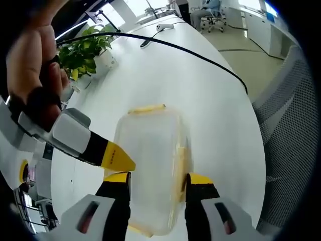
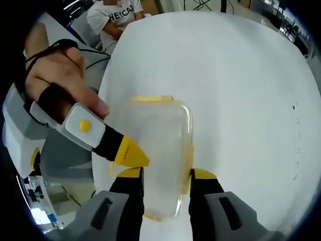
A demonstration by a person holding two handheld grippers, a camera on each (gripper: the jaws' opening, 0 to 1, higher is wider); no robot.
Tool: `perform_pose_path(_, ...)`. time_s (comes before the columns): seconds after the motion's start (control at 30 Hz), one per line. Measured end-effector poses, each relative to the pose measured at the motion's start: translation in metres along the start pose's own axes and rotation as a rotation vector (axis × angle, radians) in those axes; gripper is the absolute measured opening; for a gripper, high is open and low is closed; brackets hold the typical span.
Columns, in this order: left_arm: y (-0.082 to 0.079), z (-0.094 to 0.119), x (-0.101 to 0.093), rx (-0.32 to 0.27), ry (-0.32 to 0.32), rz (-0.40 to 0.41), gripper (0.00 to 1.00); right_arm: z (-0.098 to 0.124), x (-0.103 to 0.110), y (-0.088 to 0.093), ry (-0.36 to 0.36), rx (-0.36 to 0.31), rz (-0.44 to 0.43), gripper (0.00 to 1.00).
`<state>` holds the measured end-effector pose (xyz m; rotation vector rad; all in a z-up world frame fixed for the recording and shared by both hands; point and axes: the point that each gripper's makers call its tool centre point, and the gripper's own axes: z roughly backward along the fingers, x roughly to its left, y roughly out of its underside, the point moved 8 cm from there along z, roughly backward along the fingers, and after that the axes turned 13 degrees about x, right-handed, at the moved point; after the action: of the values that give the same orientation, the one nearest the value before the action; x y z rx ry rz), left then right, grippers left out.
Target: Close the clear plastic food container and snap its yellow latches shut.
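Note:
A clear plastic container [image 1: 150, 145] lies on the white table [image 1: 210, 100] with its lid on. Yellow latches show at its far end [image 1: 146, 108] and along its right side [image 1: 182, 160]. My left gripper [image 1: 158, 183] is open, its jaws straddling the near part of the box. The right gripper [image 1: 120, 159] reaches in from the left, its yellow tip at the box's left edge. In the right gripper view the same container [image 2: 160, 145] sits between my open right gripper [image 2: 165, 178] jaws. There the left gripper [image 2: 131, 153] touches the container's left side.
A potted plant [image 1: 85, 50] stands at the table's far left and a black cable [image 1: 190, 52] runs across the top. A mesh office chair [image 1: 291, 125] is off the right edge. A person in a white T-shirt [image 2: 113, 15] sits beyond the table.

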<state>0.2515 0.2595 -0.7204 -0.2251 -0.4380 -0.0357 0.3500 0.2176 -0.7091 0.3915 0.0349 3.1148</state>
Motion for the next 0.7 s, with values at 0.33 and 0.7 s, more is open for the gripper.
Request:
perform_pose_path(0.33, 0.001, -0.001, 0.001, -0.028, 0.005, 0.029, 0.37, -0.002, 0.0, -0.003, -0.01, 0.0, -0.013, 0.3)
perform_pose_path(0.7, 0.001, -0.002, -0.002, -0.034, -0.029, 0.044, 0.38, -0.001, 0.003, 0.001, 0.012, 0.008, -0.014, 0.31)
